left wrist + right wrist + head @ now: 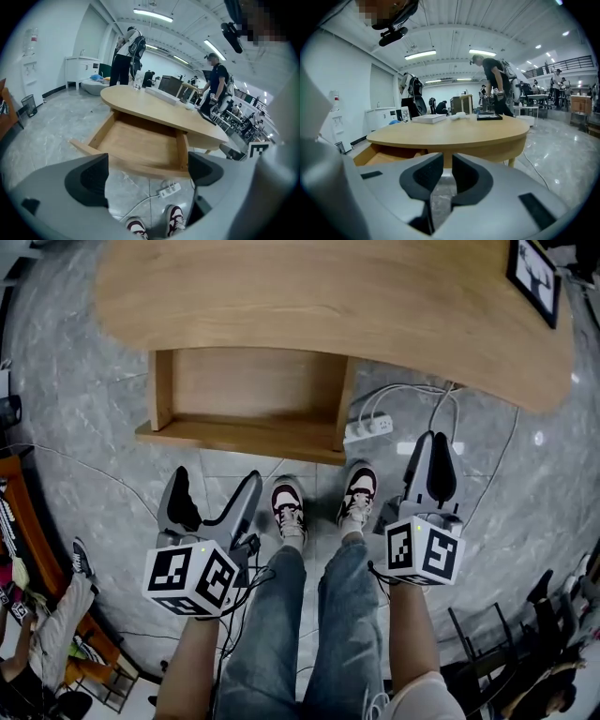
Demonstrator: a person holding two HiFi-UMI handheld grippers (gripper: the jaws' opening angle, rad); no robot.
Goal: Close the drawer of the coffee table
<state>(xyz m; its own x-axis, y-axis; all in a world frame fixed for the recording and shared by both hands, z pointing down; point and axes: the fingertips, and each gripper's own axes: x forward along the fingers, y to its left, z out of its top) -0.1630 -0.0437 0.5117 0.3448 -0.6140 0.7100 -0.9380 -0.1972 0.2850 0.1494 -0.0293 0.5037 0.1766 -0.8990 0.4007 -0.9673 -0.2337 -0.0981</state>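
Observation:
The oval wooden coffee table (328, 296) stands ahead of me, and its drawer (248, 390) is pulled out toward my feet, showing a bare inside. My left gripper (214, 498) hangs open below the drawer's front board (239, 439), apart from it, with nothing between its fingers. In the left gripper view the drawer (140, 145) lies beyond the wide-set left gripper (147, 176). My right gripper (436, 451) is to the right of the drawer, its jaws nearly together and holding nothing. The right gripper view shows the right gripper (446, 176) facing the table edge (450, 140).
A white power strip (367, 427) with cables lies on the grey marble floor by the drawer's right corner. My shoes (287, 508) stand between the grippers. A dark frame (534, 273) lies on the table's far right. Several people (126, 56) stand beyond the table.

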